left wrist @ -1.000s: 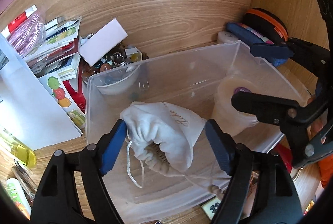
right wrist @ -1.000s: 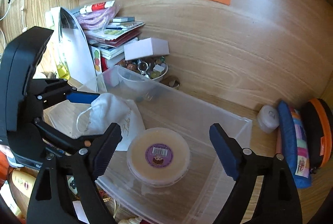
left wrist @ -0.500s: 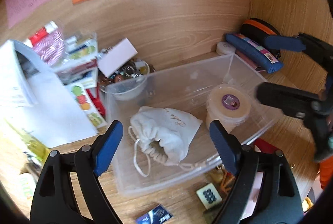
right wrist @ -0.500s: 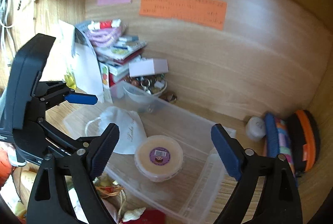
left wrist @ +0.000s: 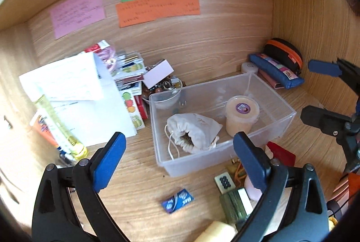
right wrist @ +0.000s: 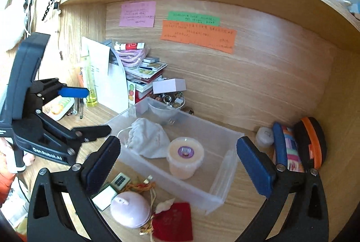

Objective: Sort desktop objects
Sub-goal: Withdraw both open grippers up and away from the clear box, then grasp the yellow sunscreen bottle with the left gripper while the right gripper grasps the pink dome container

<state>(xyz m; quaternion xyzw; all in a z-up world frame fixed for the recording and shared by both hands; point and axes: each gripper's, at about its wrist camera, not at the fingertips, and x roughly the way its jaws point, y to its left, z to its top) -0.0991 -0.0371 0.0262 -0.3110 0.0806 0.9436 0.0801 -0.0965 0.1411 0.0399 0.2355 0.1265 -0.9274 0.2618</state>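
I read both grippers as spread wide and empty. The left gripper [left wrist: 177, 163] has just been opening, with nothing between its jaws; the right gripper [right wrist: 177, 165] likewise, jaws just opened and clear of any object. Both hover above the near edge of the desk, short of the clear plastic bin [right wrist: 221, 185].

Bin contents: a white drawstring pouch [left wrist: 193, 131] lies on its side at the left end, mouth facing near. A round lidded tub [right wrist: 185, 157] with a purple label stands upright at the right end. The two are just beside each other.

Unsorted items remain on the desk near the bin: a red velvet pouch [right wrist: 173, 221], a pale pink dome-shaped object [right wrist: 129, 208], a mahjong tile [left wrist: 224, 181], a blue packet [left wrist: 177, 200] and a tangle of yellow cord [right wrist: 140, 186].

Handling judgement:
- Red velvet pouch: soft, light, likely to sag. Pinch across the body, not the tassel.
- Pink dome: smooth, curved, probably slippery. Grip low across its widest part.
- Mahjong tile: stiff, small. Grip across the flat sides.
- Blue packet: thin, flat on the wood; hard to get under. Slide it to an edge first.

A bowl of beads [left wrist: 166, 95] sits behind the far left corner of the bin.
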